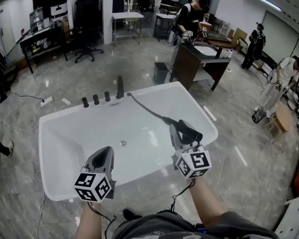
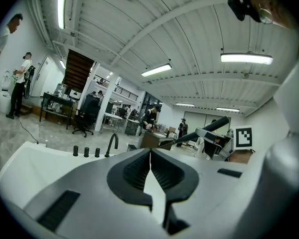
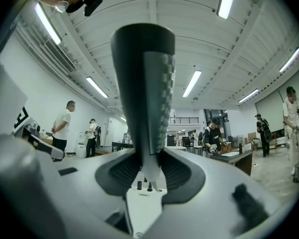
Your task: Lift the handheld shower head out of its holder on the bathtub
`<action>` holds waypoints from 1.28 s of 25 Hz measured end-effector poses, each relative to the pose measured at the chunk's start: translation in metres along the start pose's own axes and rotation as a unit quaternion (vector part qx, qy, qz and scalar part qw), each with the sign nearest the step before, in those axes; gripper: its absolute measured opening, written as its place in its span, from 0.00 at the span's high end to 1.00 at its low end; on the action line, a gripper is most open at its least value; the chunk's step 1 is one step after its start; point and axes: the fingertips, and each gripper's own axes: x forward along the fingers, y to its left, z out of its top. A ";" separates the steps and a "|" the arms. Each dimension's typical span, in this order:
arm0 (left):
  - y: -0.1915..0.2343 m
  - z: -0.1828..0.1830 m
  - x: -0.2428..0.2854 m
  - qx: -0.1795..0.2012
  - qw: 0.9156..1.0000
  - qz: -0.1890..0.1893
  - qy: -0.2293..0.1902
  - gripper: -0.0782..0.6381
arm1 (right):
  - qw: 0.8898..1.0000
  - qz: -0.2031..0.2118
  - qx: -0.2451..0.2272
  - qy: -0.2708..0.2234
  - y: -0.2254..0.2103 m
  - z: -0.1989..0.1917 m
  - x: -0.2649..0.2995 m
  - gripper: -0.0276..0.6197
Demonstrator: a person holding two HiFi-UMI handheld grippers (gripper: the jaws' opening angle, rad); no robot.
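The black handheld shower head (image 1: pixel 190 132) hangs over the right part of the white bathtub (image 1: pixel 55 121), clear of the tub deck. My right gripper (image 1: pixel 179 134) is shut on its handle. Its black hose (image 1: pixel 147 109) runs back to the deck beside the black faucet spout (image 1: pixel 120 87) and three black knobs (image 1: pixel 95 99). In the right gripper view the shower head (image 3: pixel 144 93) rises upright from between the pads of the right gripper (image 3: pixel 149 166). My left gripper (image 1: pixel 106 156) is over the tub's near left side, and in its own view the left gripper (image 2: pixel 150 153) is shut on nothing.
A dark desk (image 1: pixel 197 59) and a black bin (image 1: pixel 161 72) stand just behind the tub. Several people work at tables farther back and to the right. Cables (image 1: pixel 27 97) lie on the marble floor at the left. The drain (image 1: pixel 122 143) sits mid-tub.
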 end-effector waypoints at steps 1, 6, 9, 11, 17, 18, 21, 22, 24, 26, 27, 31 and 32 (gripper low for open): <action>-0.005 -0.001 0.001 -0.002 1.000 0.003 -0.002 0.87 | 1.000 0.005 -0.002 -0.003 -0.002 0.003 -0.004 0.74; -0.037 -0.009 0.005 0.000 1.000 0.005 -0.006 0.87 | 1.000 0.022 -0.002 -0.017 -0.012 0.009 -0.029 0.74; -0.058 -0.014 0.005 0.002 1.000 0.008 -0.007 0.87 | 0.999 0.031 0.014 -0.023 -0.017 0.007 -0.052 0.74; -0.072 -0.019 0.005 -0.004 1.000 0.012 -0.008 0.87 | 0.998 0.043 0.023 -0.025 -0.016 0.003 -0.070 0.74; -0.107 -0.026 0.005 0.000 1.000 0.019 -0.005 0.87 | 0.997 0.079 0.004 -0.005 -0.010 -0.009 -0.098 0.74; -0.112 -0.028 0.004 0.001 1.000 0.021 -0.004 0.87 | 0.997 0.078 0.004 -0.001 -0.011 -0.011 -0.100 0.74; -0.124 -0.036 0.002 -0.001 1.000 0.030 -0.002 0.87 | 0.997 0.077 0.010 0.007 -0.020 -0.019 -0.107 0.74; -0.127 -0.040 0.002 -0.002 0.999 0.032 -0.002 0.87 | 0.997 0.077 0.014 0.010 -0.023 -0.023 -0.109 0.74; -0.133 -0.046 0.000 -0.004 0.999 0.036 0.000 0.87 | 0.997 0.076 0.021 0.016 -0.029 -0.031 -0.113 0.74; -0.138 -0.051 -0.002 -0.005 0.999 0.040 0.001 0.87 | 0.997 0.074 0.025 0.021 -0.033 -0.036 -0.116 0.74; -0.140 -0.052 -0.003 -0.006 0.999 0.041 0.001 0.87 | 0.997 0.073 0.026 0.024 -0.035 -0.038 -0.116 0.74; -0.150 -0.060 -0.007 -0.008 0.999 0.044 0.005 0.87 | 0.996 0.072 0.033 0.033 -0.040 -0.045 -0.123 0.74; -0.153 -0.061 -0.009 -0.007 0.999 0.045 0.006 0.87 | 0.996 0.072 0.034 0.035 -0.040 -0.047 -0.126 0.74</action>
